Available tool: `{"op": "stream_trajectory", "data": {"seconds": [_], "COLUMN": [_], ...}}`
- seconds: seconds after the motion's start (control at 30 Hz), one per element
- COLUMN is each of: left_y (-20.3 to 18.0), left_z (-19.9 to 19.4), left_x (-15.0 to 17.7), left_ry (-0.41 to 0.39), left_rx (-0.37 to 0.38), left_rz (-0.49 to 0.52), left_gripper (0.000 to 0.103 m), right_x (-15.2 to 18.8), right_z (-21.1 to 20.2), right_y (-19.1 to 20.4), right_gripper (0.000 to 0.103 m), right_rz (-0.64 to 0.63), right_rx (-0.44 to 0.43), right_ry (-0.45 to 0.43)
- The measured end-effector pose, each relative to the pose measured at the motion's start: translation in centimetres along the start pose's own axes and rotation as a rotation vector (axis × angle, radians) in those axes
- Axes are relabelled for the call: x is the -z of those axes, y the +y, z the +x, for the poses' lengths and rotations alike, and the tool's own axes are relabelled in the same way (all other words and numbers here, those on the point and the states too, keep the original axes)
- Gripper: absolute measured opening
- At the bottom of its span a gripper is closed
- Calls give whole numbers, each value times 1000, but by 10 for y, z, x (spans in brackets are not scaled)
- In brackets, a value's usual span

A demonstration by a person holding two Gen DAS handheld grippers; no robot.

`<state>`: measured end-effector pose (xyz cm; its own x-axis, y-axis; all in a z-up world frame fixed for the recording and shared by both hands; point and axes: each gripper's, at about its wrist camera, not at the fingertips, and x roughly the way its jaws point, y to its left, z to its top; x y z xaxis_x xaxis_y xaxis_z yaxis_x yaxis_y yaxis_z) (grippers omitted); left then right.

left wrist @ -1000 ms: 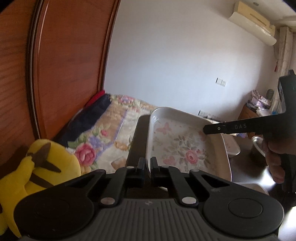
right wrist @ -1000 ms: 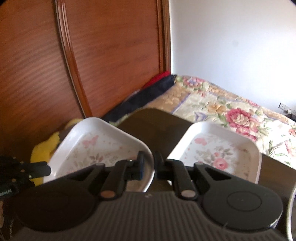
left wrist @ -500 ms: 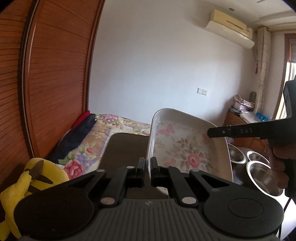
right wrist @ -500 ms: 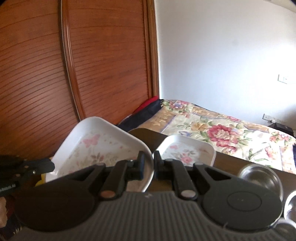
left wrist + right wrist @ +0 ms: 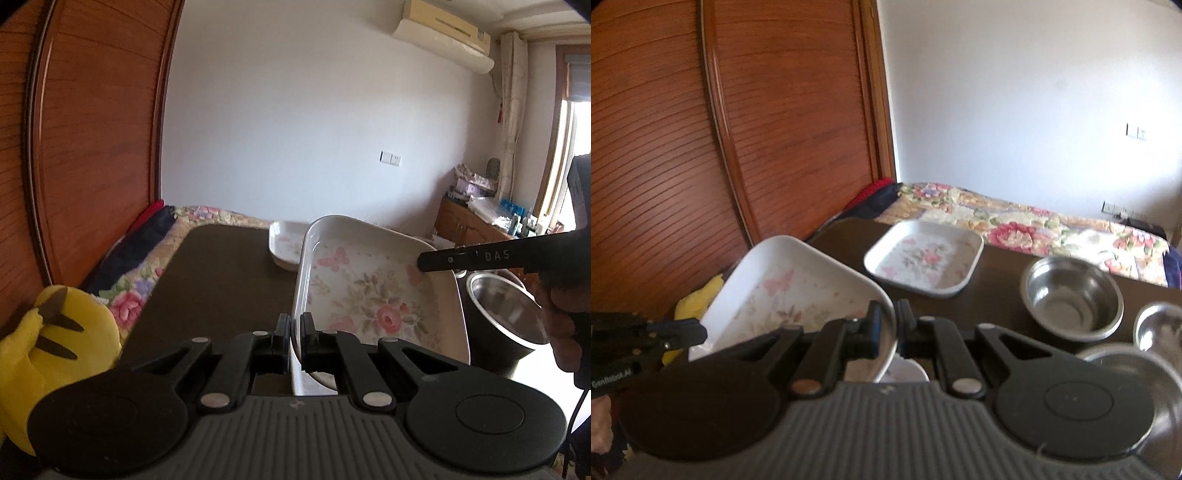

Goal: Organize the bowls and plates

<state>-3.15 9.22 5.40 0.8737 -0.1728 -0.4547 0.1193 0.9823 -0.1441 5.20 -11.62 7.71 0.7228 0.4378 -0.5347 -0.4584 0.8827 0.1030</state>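
I am gripping the large floral dish (image 5: 373,295) with both claws, holding it lifted above the dark surface (image 5: 221,280) at its left part. At the far left, a yellow plush toy (image 5: 62,343) is sitting beside the surface, against the wooden wardrobe doors (image 5: 775,129). My left claw (image 5: 295,328) is pinching the dish's near left rim, jaws narrow with the white edge squeezed between them. My right claw (image 5: 888,325) is clamping the opposite rim just as tightly, and in the left wrist view its black finger is reaching in over the dish's right edge. The dish is tilting slightly between the two grips. Beyond it, a second, smaller floral dish (image 5: 925,258) is resting flat on the surface, apart from the one I am carrying. Further right, a steel bowl (image 5: 1073,297) is standing on the surface, and more shiny bowls (image 5: 1160,332) are showing at the right edge, blurred. Behind the surface, a bed with a flowered quilt (image 5: 1015,225) is running along the white wall.
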Motion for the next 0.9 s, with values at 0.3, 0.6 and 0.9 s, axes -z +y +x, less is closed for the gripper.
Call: {"op": "stream_trajectory", "data": {"seconds": [0.3, 0.6, 0.9], "left_y": [-10, -7, -9], "left_z": [3, 13, 16], "left_x": [17, 26, 32], "left_ry": [19, 51, 61], "left_rx": [12, 13, 2], "left_rz": [-11, -44, -40], "left_gripper": [13, 13, 13], "right_x": [23, 31, 30], "right_z": [2, 14, 25], "right_y": [-16, -14, -13], "right_gripper": [12, 13, 14], "right_rz": [31, 7, -11], "right_rx": [2, -2, -10], "right_ry": [31, 72, 77]}}
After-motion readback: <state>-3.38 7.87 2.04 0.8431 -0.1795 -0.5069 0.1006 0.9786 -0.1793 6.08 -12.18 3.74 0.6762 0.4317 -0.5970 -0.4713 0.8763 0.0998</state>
